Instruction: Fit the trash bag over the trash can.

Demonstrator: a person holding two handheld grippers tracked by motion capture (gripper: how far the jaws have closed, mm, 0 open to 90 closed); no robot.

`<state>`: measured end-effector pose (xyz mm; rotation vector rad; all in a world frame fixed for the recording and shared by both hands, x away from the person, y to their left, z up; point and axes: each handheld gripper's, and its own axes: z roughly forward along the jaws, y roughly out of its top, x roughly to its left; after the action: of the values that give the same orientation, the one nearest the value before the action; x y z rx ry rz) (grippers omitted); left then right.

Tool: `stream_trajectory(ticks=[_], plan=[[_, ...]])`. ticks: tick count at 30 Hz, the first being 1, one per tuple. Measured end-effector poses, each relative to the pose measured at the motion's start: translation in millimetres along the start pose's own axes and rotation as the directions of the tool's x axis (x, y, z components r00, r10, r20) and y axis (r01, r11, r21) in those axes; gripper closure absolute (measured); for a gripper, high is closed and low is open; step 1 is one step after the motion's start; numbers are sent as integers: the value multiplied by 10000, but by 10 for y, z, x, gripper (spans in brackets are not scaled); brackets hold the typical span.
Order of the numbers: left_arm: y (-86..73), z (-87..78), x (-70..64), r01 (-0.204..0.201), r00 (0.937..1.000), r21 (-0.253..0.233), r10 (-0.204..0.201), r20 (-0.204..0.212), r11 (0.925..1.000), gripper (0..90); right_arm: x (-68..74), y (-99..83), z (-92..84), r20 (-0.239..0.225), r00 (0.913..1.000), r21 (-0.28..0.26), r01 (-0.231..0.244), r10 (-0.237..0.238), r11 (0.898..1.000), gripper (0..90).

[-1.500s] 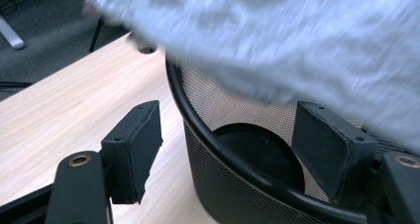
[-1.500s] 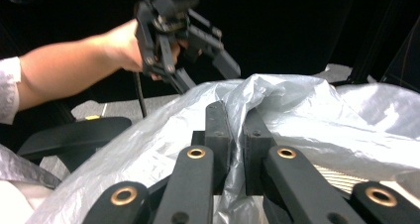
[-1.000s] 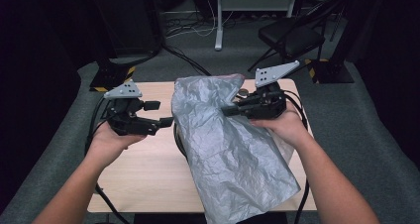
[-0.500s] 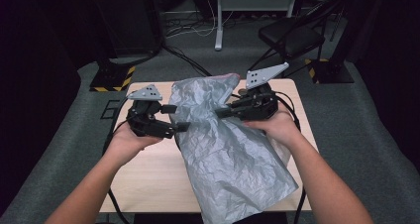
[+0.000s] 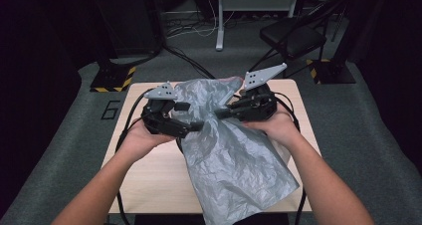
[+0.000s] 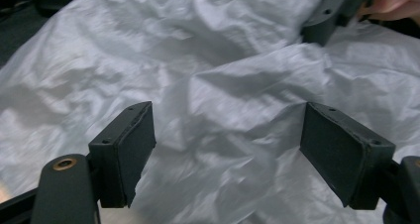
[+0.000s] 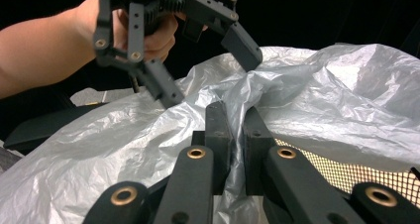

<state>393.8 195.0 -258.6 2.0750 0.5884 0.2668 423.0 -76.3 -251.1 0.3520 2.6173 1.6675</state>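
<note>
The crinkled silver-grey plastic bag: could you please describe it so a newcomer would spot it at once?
Start at the light wooden table. Draped down its middle lies the crinkled silver-grey plastic bag, between two black tools. It is the one big, shiny, wrinkled sheet there.

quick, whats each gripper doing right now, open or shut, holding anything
Left gripper: open, jaws have just been opening, either side of a fold of the grey plastic bag, pads not pressing it.
Right gripper: shut on the grey plastic bag.
</note>
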Motion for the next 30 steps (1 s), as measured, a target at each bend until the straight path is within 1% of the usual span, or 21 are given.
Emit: stream_trajectory(ticks=[2,3,7,9,10,11,13,15,17,19,20,21,22,23,24,25,26,27,28,29,30], plan=[[10,6,-17,-17,9999,-16,17,99,10000,206,3,15,12,-12,10000,-31,-8,8,10000,847],[28,24,-55,-120,9996,-44,121,269,9999,205,6,24,18,-45,10000,-48,19,-19,10000,846],[67,61,-132,-426,9980,49,423,468,9991,187,38,77,52,-205,9997,-120,100,-103,9999,846],[76,72,-144,-514,9975,76,510,484,9987,185,46,94,62,-250,9996,-135,156,-159,9998,846],[84,87,-157,-608,9969,154,599,514,9980,195,64,126,80,-396,9990,-206,198,-206,9996,847],[84,87,-157,-608,9969,154,599,514,9980,211,64,126,80,-396,9990,-206,198,-206,9996,847],[85,89,-146,-632,9962,155,621,617,9979,248,91,174,95,-633,9977,-406,198,-223,9990,847],[85,82,-141,-621,9956,96,612,709,9980,311,108,204,113,-768,9966,-490,254,-292,9985,848],[93,57,-130,-660,9944,-91,666,824,9978,362,122,231,138,-863,9958,-556,251,-299,9981,848],[94,47,-130,-671,9938,-136,680,881,9977,437,130,257,166,-949,9949,-639,294,-354,9975,848],[95,37,-130,-718,9934,-193,732,888,9972,437,130,257,166,-949,9949,-639,294,-354,9975,848],[94,28,-134,-720,9933,-208,736,892,9972,515,134,267,181,-953,9947,-646,327,-388,9974,848],[91,15,-148,-824,9926,-173,836,885,9964,558,141,283,211,-937,9947,-634,356,-415,9974,847],[91,15,-148,-824,9926,-173,836,885,9964,608,141,283,211,-937,9947,-634,356,-415,9974,847],[87,14,-158,-936,9918,-126,944,864,9955,608,145,288,224,-891,9952,-596,360,-413,9976,846],[83,13,-167,-1051,9919,32,1046,720,9945,675,141,290,244,-842,9952,-479,463,-502,9978,826],[83,13,-167,-1051,9919,32,1046,720,9945,706,141,290,244,-842,9952,-479,463,-502,9978,826],[82,11,-168,-1199,9910,113,1190,609,9927,706,140,291,250,-764,9958,-448,467,-500,9979,791],[81,10,-168,-1313,9903,146,1305,484,9912,731,140,295,250,-675,9966,-433,441,-470,9981,729],[80,6,-166,-1376,9899,151,1370,355,9904,752,143,302,246,-641,9972,-434,362,-390,9984,671],[81,-3,-158,-1404,9898,114,1401,251,9900,767,148,309,234,-545,9976,-413,411,-433,9983,629]])
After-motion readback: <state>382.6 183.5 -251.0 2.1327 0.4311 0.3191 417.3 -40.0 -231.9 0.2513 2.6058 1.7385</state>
